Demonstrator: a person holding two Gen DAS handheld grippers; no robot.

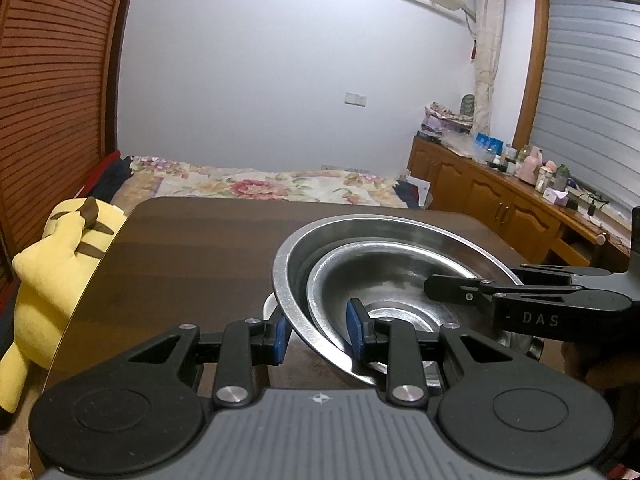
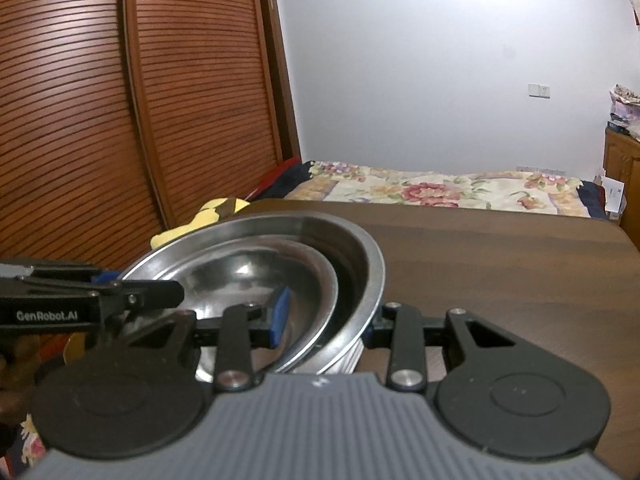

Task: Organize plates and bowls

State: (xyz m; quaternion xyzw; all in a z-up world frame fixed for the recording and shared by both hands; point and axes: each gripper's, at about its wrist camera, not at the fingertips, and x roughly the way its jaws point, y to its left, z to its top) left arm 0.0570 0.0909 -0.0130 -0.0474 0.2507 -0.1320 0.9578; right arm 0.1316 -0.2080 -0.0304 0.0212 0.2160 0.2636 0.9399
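A large steel bowl (image 1: 292,264) holds a smaller steel bowl (image 1: 384,276) nested inside it, over a dark wooden table (image 1: 192,248). A white dish (image 1: 269,305) shows just under the stack's left side. My left gripper (image 1: 318,334) straddles the stack's near-left rims, one blue pad inside and one outside, with a gap showing. My right gripper (image 2: 328,320) straddles the rims (image 2: 360,256) on the opposite side in the same way. Each gripper also shows in the other's view, the right gripper (image 1: 452,292) and the left gripper (image 2: 160,292).
A yellow plush toy (image 1: 52,272) lies off the table's left edge. A bed with a floral cover (image 1: 260,184) stands behind the table. Wooden cabinets with bottles (image 1: 520,192) run along the right. A slatted wooden wardrobe (image 2: 120,100) stands at the left.
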